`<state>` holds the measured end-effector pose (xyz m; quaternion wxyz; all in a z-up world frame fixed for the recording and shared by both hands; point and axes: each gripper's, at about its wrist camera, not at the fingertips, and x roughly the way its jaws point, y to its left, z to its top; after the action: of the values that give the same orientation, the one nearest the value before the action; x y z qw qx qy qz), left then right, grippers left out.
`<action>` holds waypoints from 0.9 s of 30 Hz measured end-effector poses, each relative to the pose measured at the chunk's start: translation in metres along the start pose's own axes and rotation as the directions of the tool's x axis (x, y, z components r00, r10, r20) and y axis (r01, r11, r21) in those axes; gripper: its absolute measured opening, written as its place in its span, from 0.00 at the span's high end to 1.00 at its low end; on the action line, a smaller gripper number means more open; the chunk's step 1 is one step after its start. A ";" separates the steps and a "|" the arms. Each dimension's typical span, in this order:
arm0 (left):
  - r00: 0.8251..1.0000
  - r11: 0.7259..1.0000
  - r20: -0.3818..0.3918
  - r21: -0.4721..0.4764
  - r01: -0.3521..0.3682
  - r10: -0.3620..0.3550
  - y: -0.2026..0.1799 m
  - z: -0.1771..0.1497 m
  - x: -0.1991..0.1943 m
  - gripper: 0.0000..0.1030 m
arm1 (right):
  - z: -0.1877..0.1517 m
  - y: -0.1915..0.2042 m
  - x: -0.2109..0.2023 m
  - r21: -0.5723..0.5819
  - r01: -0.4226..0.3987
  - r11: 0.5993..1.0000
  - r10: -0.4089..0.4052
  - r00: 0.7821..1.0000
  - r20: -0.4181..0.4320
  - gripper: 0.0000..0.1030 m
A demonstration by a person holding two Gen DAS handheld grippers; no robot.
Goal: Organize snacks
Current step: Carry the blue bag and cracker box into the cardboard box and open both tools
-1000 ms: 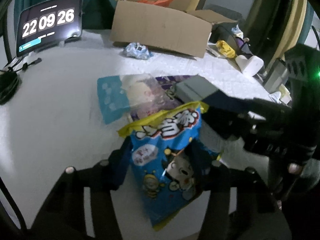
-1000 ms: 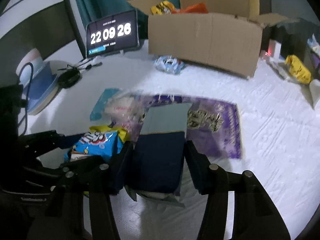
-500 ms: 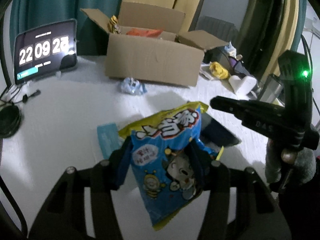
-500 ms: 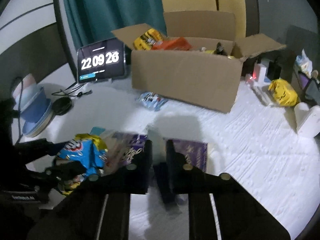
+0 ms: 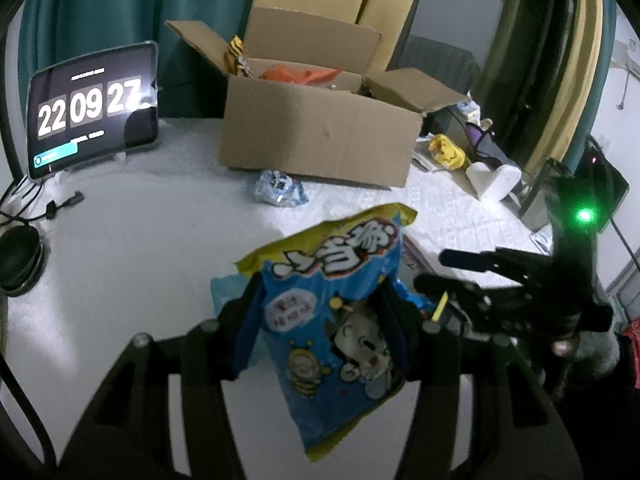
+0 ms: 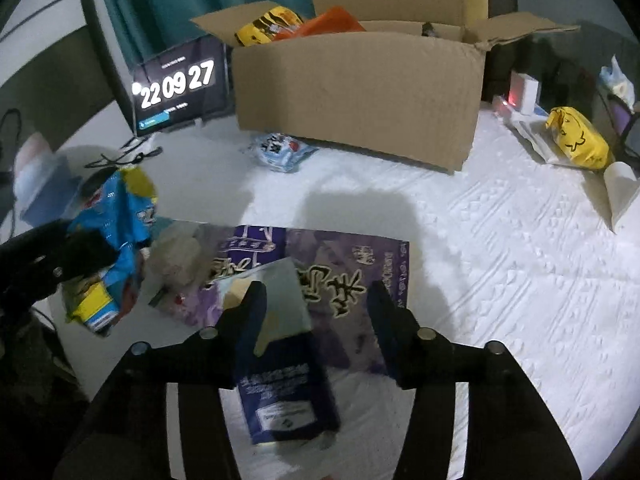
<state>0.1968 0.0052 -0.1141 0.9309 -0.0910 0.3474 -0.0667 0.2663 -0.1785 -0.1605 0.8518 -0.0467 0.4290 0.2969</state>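
Snacks everywhere here, and the biggest thing in play is the cardboard box (image 6: 356, 92), flaps open at the back of the white tabletop (image 6: 500, 248), with a yellow-and-black bag (image 6: 266, 26) and an orange pack (image 6: 326, 24) poking out of its top. To its left a tablet (image 5: 92, 110) stands upright showing a clock. Out in front, a large purple packet (image 6: 356, 268) lies flat on the tabletop, with a clear pouch (image 6: 176, 256) partly on its left end. Now the left gripper (image 5: 320, 316) — it's clamped on a blue snack bag (image 5: 340, 320) with a yellow top edge and cartoon faces, the bag standing up between the fingers (image 5: 244, 320), lifted clear of the surface. Over on the other side, the right gripper (image 6: 316, 312) has its jaws opening, and between them sits a dark blue packet (image 6: 288, 392) with a pale grey upper end; it leans close against the left finger, with a clear gap to the right finger, its upper end over the purple packet. Just in front of the box lies a small pale blue wrapper (image 6: 280, 150), alone. Off at the right edge of the tabletop, a yellow bag (image 6: 576, 138) lies well apart from the rest, beside a small white container (image 5: 496, 178).
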 end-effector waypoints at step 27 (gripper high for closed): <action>0.991 0.998 0.135 0.059 -0.025 0.016 0.009 0.086 0.006 0.46 | 0.045 -0.014 -0.020 -0.049 0.050 0.998 -0.045 0.995 0.093 0.48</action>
<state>0.2582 0.0237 -0.0564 0.9552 -0.0633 0.2827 -0.0614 0.2967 -0.1844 -0.1201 0.8760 -0.0648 0.3804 0.2893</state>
